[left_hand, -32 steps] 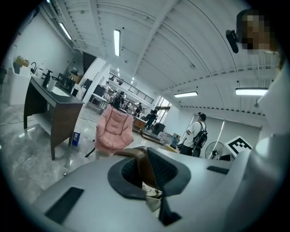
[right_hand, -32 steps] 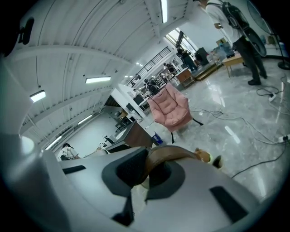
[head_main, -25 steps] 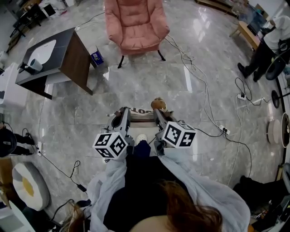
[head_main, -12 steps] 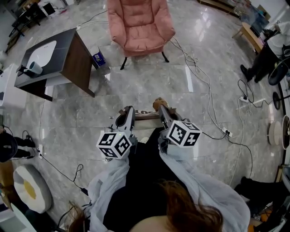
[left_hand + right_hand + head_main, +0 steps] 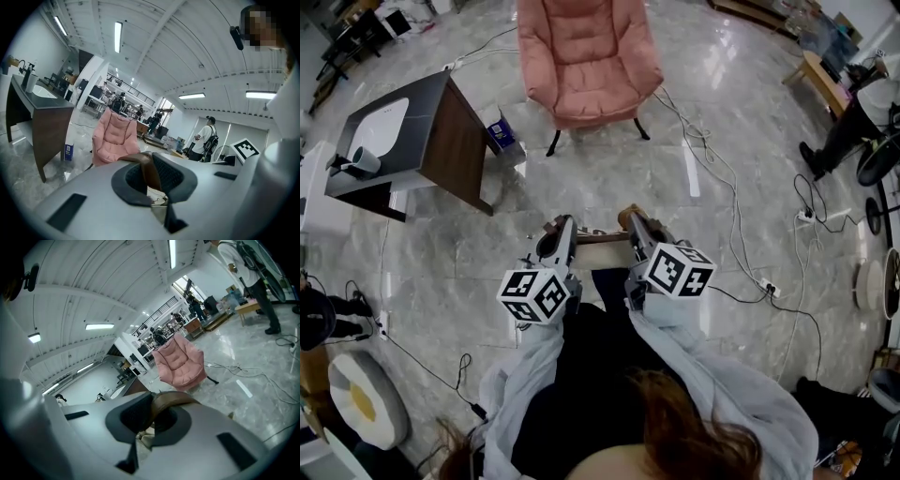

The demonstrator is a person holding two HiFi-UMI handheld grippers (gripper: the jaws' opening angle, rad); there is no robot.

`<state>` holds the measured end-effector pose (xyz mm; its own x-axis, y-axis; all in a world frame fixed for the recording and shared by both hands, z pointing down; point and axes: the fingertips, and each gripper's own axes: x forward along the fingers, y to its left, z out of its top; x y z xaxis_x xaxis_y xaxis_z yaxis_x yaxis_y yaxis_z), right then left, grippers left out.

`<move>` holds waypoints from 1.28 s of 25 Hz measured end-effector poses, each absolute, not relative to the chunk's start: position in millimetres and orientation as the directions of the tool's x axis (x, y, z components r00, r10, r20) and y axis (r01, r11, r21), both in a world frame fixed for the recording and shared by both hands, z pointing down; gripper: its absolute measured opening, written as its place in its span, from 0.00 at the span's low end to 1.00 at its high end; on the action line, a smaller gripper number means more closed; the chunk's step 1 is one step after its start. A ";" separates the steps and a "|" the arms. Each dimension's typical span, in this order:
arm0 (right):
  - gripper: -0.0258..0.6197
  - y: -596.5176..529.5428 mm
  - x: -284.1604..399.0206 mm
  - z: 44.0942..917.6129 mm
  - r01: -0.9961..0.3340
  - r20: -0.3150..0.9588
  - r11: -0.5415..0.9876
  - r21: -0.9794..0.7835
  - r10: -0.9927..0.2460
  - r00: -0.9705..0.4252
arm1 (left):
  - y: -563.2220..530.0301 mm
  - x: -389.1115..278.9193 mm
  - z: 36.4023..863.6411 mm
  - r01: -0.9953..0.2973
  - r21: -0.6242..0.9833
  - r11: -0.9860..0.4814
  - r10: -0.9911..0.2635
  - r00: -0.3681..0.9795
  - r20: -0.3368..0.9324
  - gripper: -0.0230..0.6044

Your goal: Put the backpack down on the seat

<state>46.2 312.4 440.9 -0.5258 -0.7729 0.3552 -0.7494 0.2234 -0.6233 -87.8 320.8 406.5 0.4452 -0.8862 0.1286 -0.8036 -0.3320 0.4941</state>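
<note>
The pink armchair point(image 5: 586, 56) stands ahead on the marble floor, its seat bare. I hold the backpack between both grippers in front of my body. Only its brown top strap point(image 5: 602, 236) and a brown bit at the right show in the head view. The bag hangs hidden below the grippers. My left gripper point(image 5: 557, 231) is shut on the brown strap point(image 5: 149, 171). My right gripper point(image 5: 634, 225) is shut on the same strap point(image 5: 169, 401). Both gripper views look toward the armchair point(image 5: 115, 138) point(image 5: 180, 363), still some way off.
A dark wooden desk point(image 5: 450, 131) with a white basin stands left of the armchair, a small blue box point(image 5: 497, 129) by its leg. Cables point(image 5: 722, 202) run across the floor at the right. A person point(image 5: 853, 108) stands far right. A round cushion point(image 5: 358, 398) lies lower left.
The armchair and desk have shifted a little in the head view as I move forward. Less of the bag's pale top shows between the grippers. Both grips are unchanged.
</note>
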 end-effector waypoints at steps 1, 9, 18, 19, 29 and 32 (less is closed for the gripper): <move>0.05 299.7 47.8 441.5 -0.747 0.358 0.218 -0.628 -0.771 -0.527 | 307.8 -86.4 407.1 -0.805 0.493 -0.330 -0.887 0.443 0.130 0.07; 0.05 212.6 64.0 451.7 -0.747 0.413 0.182 -0.639 -0.738 -0.534 | 227.0 -68.8 419.1 -0.803 0.516 -0.298 -0.886 0.434 0.163 0.07; 0.05 154.2 72.6 468.8 -0.746 0.458 0.158 -0.647 -0.702 -0.545 | 168.7 -60.9 437.0 -0.797 0.552 -0.244 -0.888 0.412 0.202 0.07; 0.05 148.9 72.8 469.3 -0.747 0.459 0.162 -0.645 -0.699 -0.548 | 162.6 -60.8 437.3 -0.798 0.552 -0.242 -0.891 0.408 0.200 0.07; 0.05 86.1 84.6 471.3 -0.742 0.452 0.192 -0.642 -0.688 -0.568 | 99.1 -49.5 435.7 -0.815 0.532 -0.231 -0.911 0.373 0.176 0.07; 0.05 72.6 85.6 466.8 -0.739 0.433 0.211 -0.640 -0.696 -0.573 | 88.9 -48.7 433.6 -0.810 0.539 -0.230 -0.914 0.370 0.168 0.07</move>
<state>85.6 72.6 466.8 -0.5728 -0.6962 0.4326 -0.7392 0.2107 -0.6397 -48.7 88.9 433.6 0.3705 -0.9135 0.1679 -0.8104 -0.2295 0.5391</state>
